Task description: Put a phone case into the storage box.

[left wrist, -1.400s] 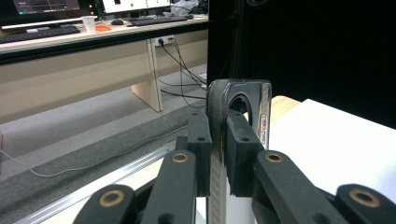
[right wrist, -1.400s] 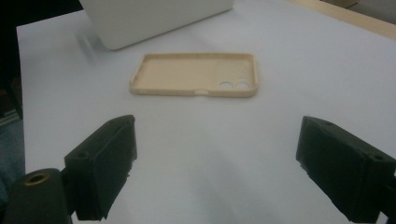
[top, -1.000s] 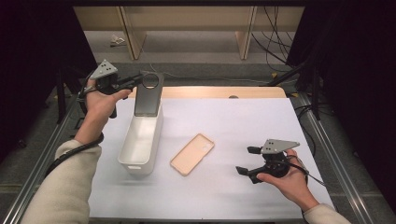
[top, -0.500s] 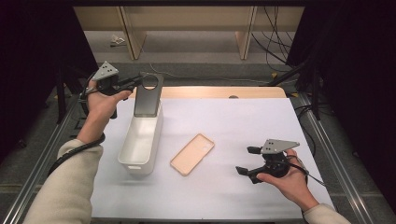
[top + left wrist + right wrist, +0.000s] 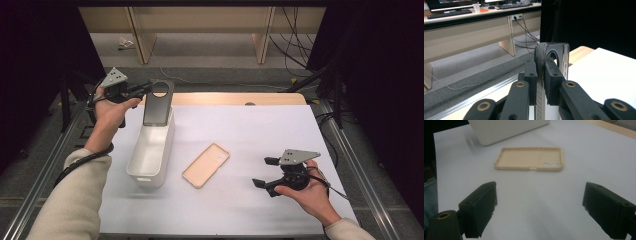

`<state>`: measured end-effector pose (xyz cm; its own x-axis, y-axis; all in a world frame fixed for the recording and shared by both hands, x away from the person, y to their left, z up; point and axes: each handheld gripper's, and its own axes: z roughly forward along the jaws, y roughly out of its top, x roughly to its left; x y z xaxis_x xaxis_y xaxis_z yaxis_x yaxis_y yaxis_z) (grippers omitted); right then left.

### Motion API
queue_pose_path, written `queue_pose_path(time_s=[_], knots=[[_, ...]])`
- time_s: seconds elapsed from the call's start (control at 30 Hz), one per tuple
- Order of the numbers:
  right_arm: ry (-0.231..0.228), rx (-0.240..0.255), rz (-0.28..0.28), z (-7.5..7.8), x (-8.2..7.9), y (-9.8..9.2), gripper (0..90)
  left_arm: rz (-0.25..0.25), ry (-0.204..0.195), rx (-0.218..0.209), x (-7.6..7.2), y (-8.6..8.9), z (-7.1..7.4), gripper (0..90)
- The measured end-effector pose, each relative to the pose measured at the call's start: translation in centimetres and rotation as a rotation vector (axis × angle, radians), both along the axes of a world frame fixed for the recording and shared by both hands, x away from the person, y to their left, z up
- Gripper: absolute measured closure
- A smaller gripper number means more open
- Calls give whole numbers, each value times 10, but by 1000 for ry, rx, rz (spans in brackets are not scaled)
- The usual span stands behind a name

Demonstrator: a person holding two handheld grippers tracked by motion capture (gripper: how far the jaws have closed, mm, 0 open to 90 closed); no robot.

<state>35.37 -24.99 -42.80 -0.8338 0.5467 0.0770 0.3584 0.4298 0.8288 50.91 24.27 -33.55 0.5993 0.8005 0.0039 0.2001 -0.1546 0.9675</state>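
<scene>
Dark, thin plastic phone case (image 5: 158,102) pinched by left claw (image 5: 148,89) above white bin (image 5: 151,150); judged light, stiff, slippery. Right claw (image 5: 264,172) spread apart.

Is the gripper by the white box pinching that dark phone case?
Touching. The left gripper view shows the left gripper with both pads pressed flat on the dark phone case.

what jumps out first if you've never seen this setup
The dark phone case stands out first: the left tool is shut on it, holding it upright over the far end of the white bin at the left of the table. Next, the tan phone case lies open side up on the white sheet mid-table. The right tool sits open at the near right, pointing toward it.
</scene>
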Motion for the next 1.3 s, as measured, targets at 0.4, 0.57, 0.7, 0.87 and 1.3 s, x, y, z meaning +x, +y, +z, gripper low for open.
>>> queue_pose_path(time_s=[0.4, 0.57, 0.7, 0.87, 1.3], knots=[[-1, 3, -2, 0, 0, 0, 133, 2, 14, 0, 7, -3, -12, 814], [-1, 3, -1, 0, 0, -1, 133, 3, 19, -1, 9, -3, -15, 814], [-1, 4, 0, 0, 1, 0, 133, 1, 21, 1, 10, -3, -16, 814], [0, 2, 2, 0, 1, 0, 133, 7, 23, -9, 12, -2, -18, 814], [0, 1, 2, 0, 1, 0, 134, 20, 46, -2, 17, -3, -27, 813]])
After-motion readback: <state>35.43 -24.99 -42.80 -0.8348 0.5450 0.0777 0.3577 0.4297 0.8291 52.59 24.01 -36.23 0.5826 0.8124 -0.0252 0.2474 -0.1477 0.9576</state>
